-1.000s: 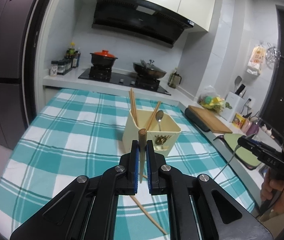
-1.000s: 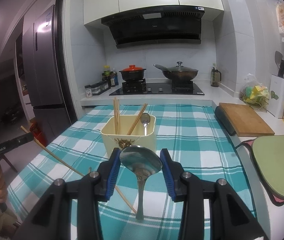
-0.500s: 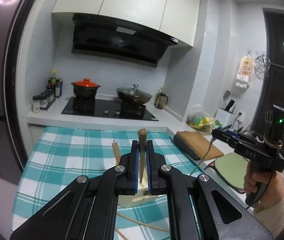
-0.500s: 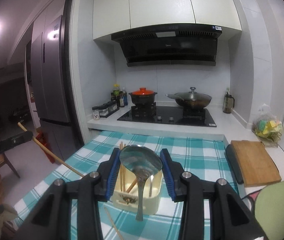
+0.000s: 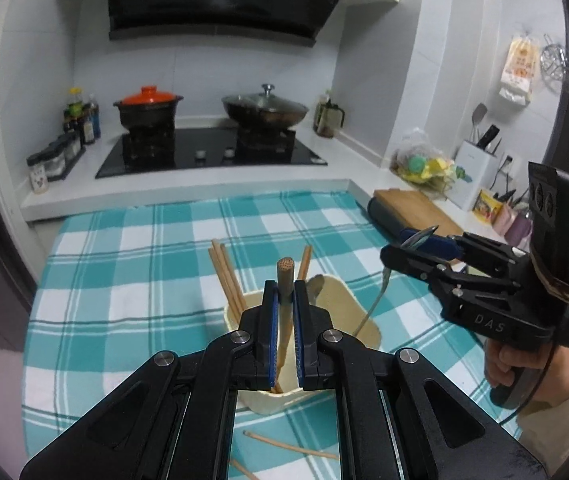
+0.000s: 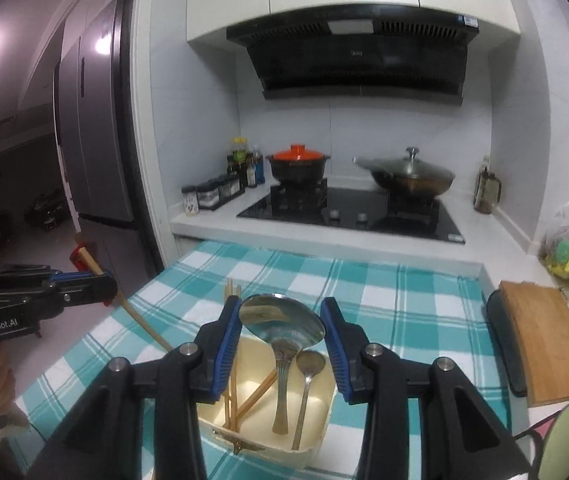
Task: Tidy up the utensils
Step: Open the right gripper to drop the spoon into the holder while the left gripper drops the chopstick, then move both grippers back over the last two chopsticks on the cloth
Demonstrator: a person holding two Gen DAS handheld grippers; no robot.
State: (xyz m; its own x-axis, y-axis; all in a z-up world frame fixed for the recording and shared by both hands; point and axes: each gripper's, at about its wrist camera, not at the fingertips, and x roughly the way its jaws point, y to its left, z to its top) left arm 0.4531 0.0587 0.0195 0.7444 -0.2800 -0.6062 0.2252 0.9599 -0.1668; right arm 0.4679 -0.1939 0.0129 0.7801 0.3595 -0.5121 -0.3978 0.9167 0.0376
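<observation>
Checked tablecloth (image 5: 132, 264); both grippers tilted downward over utensil holder (image 6: 316, 436).

I see a black glass hob (image 6: 348, 212) on the white counter: on it, a dark pot with an orange lid (image 6: 298, 166) at left and a lidded steel wok (image 6: 410, 178) at right. Above it hangs a black range hood (image 6: 356, 52); right of it lies a wooden chopping board (image 6: 544, 340).

L hand-held gripper (image 5: 284, 300) clamped tight on a chopstick (image 5: 284, 280), R hand-held gripper (image 6: 282, 320) pinching a spoon bowl (image 6: 282, 320), both tilted down over the cream holder (image 6: 316, 440), hands gripping the handles.
</observation>
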